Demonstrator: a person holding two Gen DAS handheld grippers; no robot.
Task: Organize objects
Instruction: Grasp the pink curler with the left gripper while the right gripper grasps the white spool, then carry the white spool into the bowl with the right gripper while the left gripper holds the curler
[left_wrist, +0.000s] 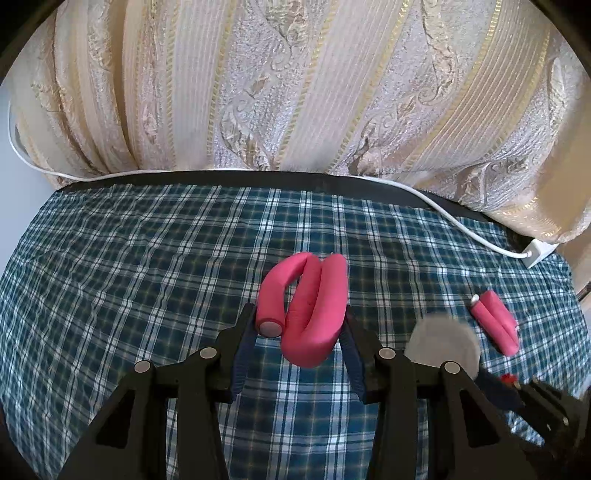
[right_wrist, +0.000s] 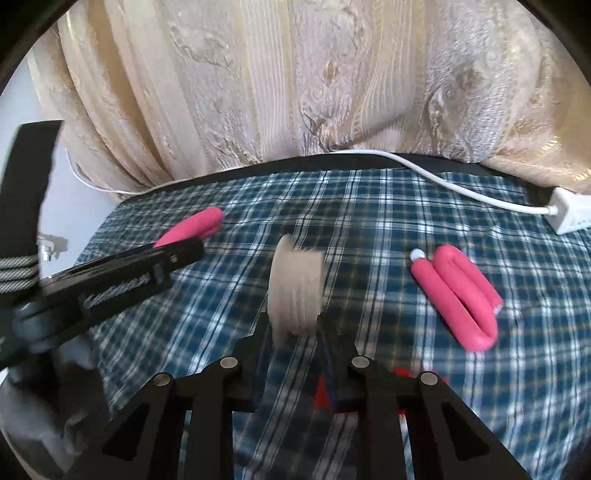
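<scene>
My left gripper (left_wrist: 300, 325) is shut on a folded pink foam curler (left_wrist: 306, 306) and holds it over the blue plaid cloth (left_wrist: 147, 266). That curler also shows in the right wrist view (right_wrist: 195, 225), behind the left gripper (right_wrist: 122, 273). My right gripper (right_wrist: 293, 325) is shut on a beige ribbed round object (right_wrist: 295, 291), blurred by motion; it also shows blurred in the left wrist view (left_wrist: 443, 339). A second folded pink curler (right_wrist: 458, 291) lies on the cloth to the right, also visible in the left wrist view (left_wrist: 496, 321).
A beige patterned curtain (left_wrist: 295, 85) hangs behind the table. A white cable (right_wrist: 461, 188) runs along the far edge to a white power strip (right_wrist: 572, 214) at the back right. A red item (right_wrist: 325, 395) shows under my right gripper.
</scene>
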